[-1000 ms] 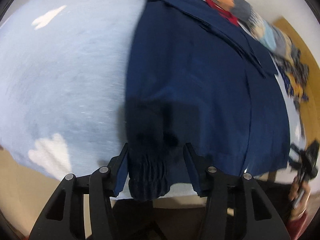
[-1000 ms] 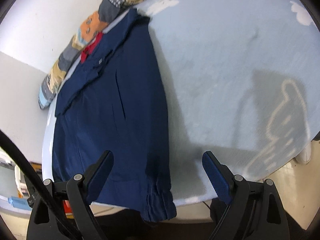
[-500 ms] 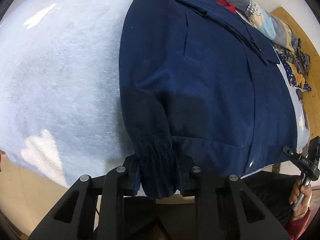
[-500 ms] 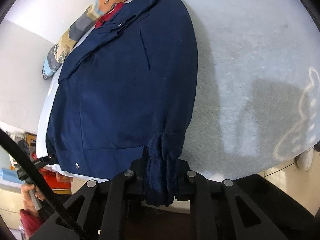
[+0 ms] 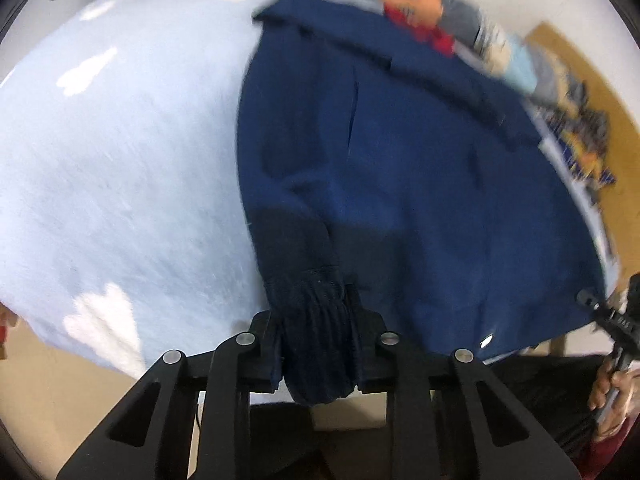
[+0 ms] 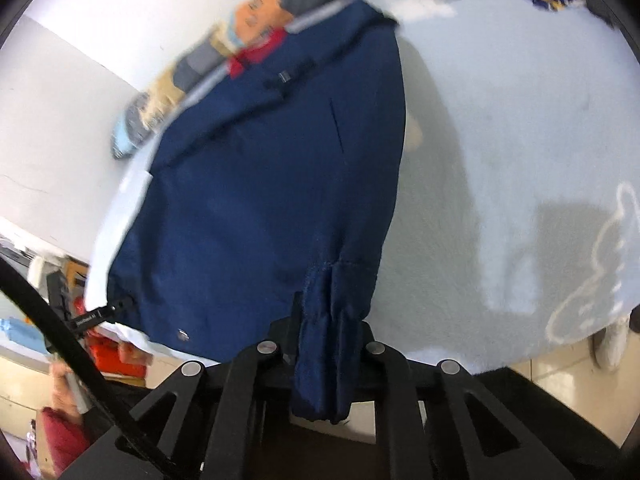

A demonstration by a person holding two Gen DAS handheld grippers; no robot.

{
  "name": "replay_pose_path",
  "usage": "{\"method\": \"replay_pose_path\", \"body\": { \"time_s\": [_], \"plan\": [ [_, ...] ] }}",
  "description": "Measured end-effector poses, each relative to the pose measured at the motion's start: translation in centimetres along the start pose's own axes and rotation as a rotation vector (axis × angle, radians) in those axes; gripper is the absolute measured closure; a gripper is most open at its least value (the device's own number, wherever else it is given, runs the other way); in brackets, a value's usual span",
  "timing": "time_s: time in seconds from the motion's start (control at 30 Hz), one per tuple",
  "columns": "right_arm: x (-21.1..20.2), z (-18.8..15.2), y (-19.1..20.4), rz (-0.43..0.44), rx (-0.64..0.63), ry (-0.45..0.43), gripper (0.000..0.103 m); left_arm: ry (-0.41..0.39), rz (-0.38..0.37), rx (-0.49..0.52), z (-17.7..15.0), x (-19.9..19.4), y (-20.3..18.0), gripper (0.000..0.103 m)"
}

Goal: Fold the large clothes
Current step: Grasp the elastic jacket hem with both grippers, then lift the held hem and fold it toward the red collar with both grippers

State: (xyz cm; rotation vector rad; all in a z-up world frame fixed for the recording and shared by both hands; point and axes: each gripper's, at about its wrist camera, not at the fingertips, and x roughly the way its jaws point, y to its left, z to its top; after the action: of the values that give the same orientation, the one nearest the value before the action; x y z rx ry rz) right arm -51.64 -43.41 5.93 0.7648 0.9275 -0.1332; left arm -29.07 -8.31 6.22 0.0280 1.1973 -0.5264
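the blue jacket (image 5: 420,184) lies flat on the light blue bed (image 5: 120,160), with its collar far away by the patterned pillow (image 5: 472,28) and its bottom edge near the person. it lies spread out like this so it can be folded neatly.

the left gripper (image 5: 316,344) has its 2 fingers pinched on the left cuff (image 5: 312,320), the bunched stretchy end of 1 sleeve. its jaws have just been closing, and the cuff is squeezed between them. the right gripper (image 6: 324,356) pinches the right cuff (image 6: 328,332) the same way. its jaws have just been closing too, and the cloth hangs down between them.

each cuff hangs a little past the bed's near edge, so it is easy to grab there. holding both cuffs at once is likely so the 2 sleeves can be lifted and laid across the body of the jacket. the cuffs are thick and bunched, so they should not slip out easily.
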Motion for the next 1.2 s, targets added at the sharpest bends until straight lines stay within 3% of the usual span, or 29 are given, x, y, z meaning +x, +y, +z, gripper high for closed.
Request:
{"method": "replay_pose_path", "body": {
  "time_s": [0.07, 0.2, 0.5, 0.67, 0.87, 1.03, 1.2],
  "plan": [
    [-1.3, 0.7, 0.5, 0.046, -0.012, -0.04, 0.09, -0.085, -0.073, -0.025, 0.7, -2.0, 0.0, 0.082],
    [-3.8, 2.8, 2.5, 0.13, -0.058, -0.13, 0.09, -0.213, -0.119, -0.018, 2.5, -5.5, -0.3, 0.085],
    [-7.2, 10.3, 6.0, 0.195, -0.124, -0.257, 0.09, -0.36, -0.115, -0.003, 7.4, -8.5, 0.3, 0.087],
    [-7.5, 15.0, 6.8, 0.183, -0.142, -0.291, 0.09, -0.386, -0.099, 0.003, 11.9, -8.9, 0.1, 0.087],
    [-5.7, 22.4, 7.4, 0.145, -0.16, -0.317, 0.09, -0.389, -0.064, 0.028, 19.7, -7.8, -1.5, 0.087],
    [-2.5, 29.4, 6.7, 0.109, -0.157, -0.316, 0.09, -0.352, -0.025, 0.042, 27.7, -4.1, -2.3, 0.087],
    [4.1, 37.9, 4.9, 0.065, -0.104, -0.272, 0.09, -0.286, 0.01, 0.046, 35.6, 1.8, -2.7, 0.087]
  ]
}}
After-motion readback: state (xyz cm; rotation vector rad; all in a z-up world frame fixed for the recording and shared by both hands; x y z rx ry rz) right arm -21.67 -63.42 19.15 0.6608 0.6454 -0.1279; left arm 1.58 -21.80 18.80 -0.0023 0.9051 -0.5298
